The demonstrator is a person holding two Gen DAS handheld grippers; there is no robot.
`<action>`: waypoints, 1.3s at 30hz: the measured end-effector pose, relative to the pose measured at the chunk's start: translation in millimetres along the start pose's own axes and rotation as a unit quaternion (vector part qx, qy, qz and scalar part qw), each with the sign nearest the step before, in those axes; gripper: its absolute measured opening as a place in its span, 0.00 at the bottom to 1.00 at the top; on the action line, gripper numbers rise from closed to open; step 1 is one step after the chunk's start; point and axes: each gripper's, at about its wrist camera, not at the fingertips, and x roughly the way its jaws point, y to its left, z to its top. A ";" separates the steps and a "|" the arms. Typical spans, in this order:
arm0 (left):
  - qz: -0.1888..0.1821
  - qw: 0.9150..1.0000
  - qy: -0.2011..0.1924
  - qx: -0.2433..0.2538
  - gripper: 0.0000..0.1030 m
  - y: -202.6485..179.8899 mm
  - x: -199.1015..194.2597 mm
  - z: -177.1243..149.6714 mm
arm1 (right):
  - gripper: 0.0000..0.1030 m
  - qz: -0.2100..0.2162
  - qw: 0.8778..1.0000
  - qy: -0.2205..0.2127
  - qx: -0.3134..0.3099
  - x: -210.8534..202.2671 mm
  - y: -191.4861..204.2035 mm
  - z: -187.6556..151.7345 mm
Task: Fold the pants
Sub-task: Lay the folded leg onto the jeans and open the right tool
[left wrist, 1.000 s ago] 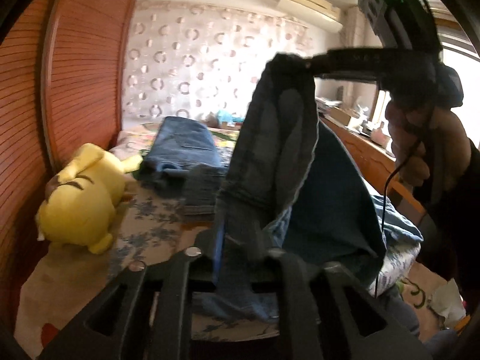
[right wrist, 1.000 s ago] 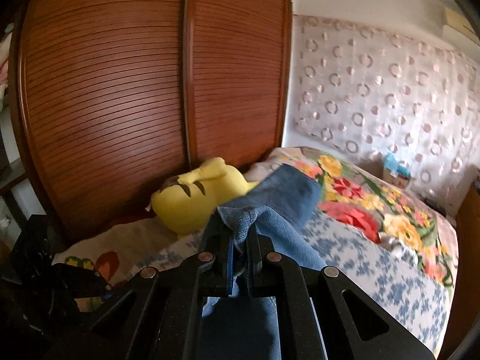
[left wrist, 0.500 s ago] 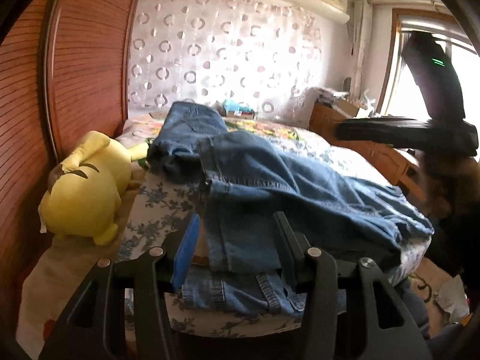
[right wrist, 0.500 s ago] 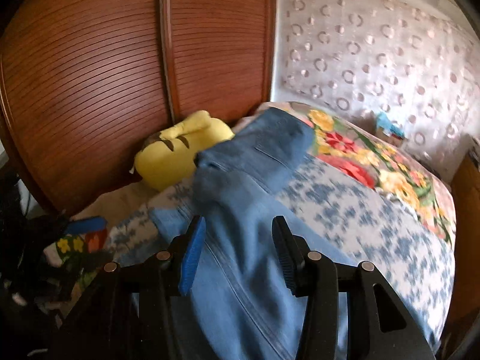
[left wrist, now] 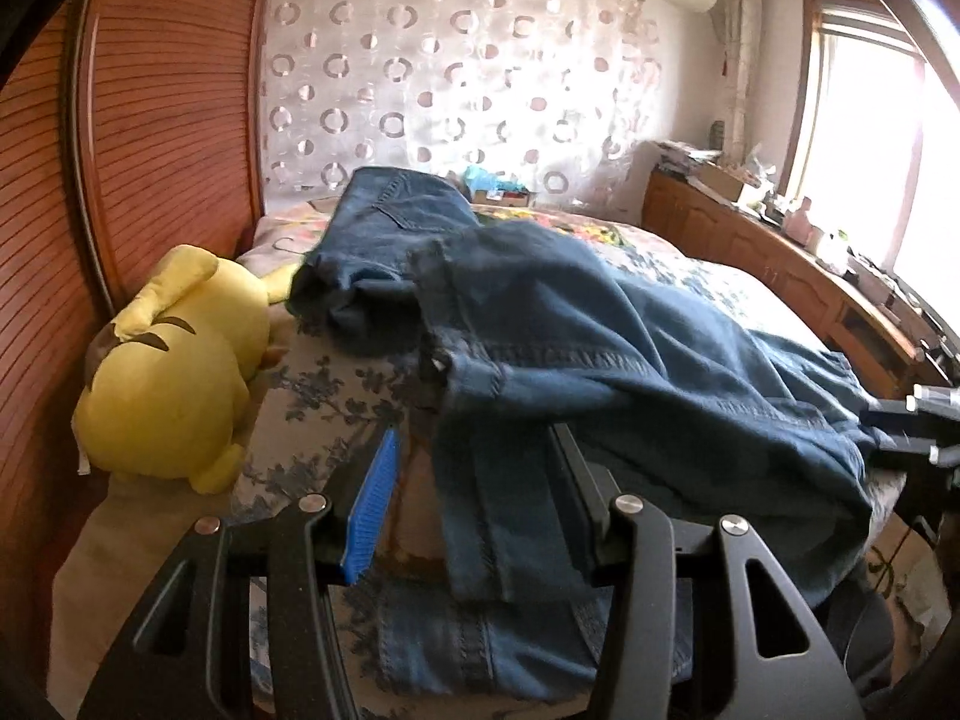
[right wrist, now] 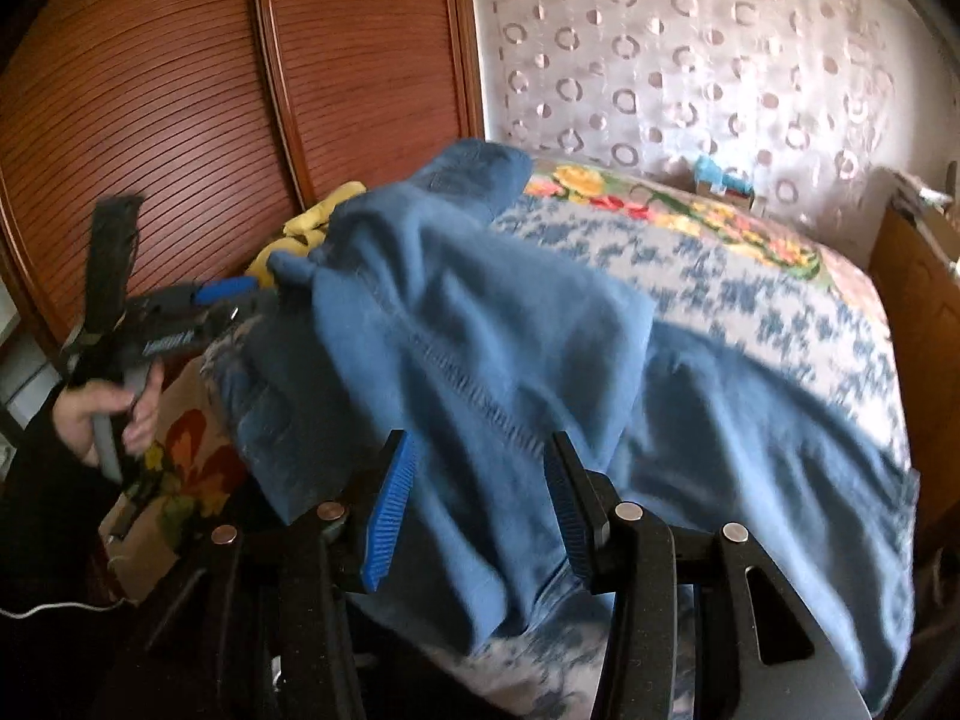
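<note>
The jeans (left wrist: 600, 330) are lying folded over across the bed (right wrist: 750, 276), one end reaching toward the patterned curtain (left wrist: 456, 78), the other hanging over the near edge. The left gripper (left wrist: 474, 486) is hovering at that near edge with its jaws standing apart; a strip of denim is lying between them, and the blue pad is not pressing on it. The right gripper (right wrist: 480, 480) is doing the same farther along the bed, jaws parted over the cloth without pinching it. A hand (right wrist: 108, 414) in a dark sleeve is holding the left gripper's handle beside the bed. A yellow plush toy (left wrist: 174, 372) is resting on the bed against the wooden wardrobe doors (right wrist: 180, 90), just beside the jeans.
</note>
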 end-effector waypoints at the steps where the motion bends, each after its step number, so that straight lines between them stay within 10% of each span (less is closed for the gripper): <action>1: -0.004 1.000 -0.004 -0.004 0.49 1.9 -2.5 1.6 | 0.46 0.003 1.000 0.001 0.000 0.8 3.4 -1.2; 8: -0.006 1.000 -0.018 -0.021 0.54 6.3 -10.8 17.5 | 0.45 0.006 1.000 0.001 -0.021 18.3 21.9 -8.3; 17: -0.001 1.000 0.024 -0.015 0.55 0.0 25.8 21.4 | 0.04 0.010 1.000 -0.001 -0.021 24.2 6.9 -15.8; 23: -0.017 1.000 0.010 0.008 0.09 -10.2 10.3 22.3 | 0.02 0.024 0.999 -0.035 -0.004 6.2 -7.4 -16.4; 31: -0.025 0.998 -0.058 0.015 0.08 -15.6 -74.6 31.3 | 0.01 0.034 0.997 -0.063 0.013 -23.1 -21.5 -23.6; 39: -0.010 0.999 -0.029 0.013 0.19 -10.9 -104.4 0.3 | 0.02 0.079 0.995 -0.051 0.016 -51.4 -23.3 -52.1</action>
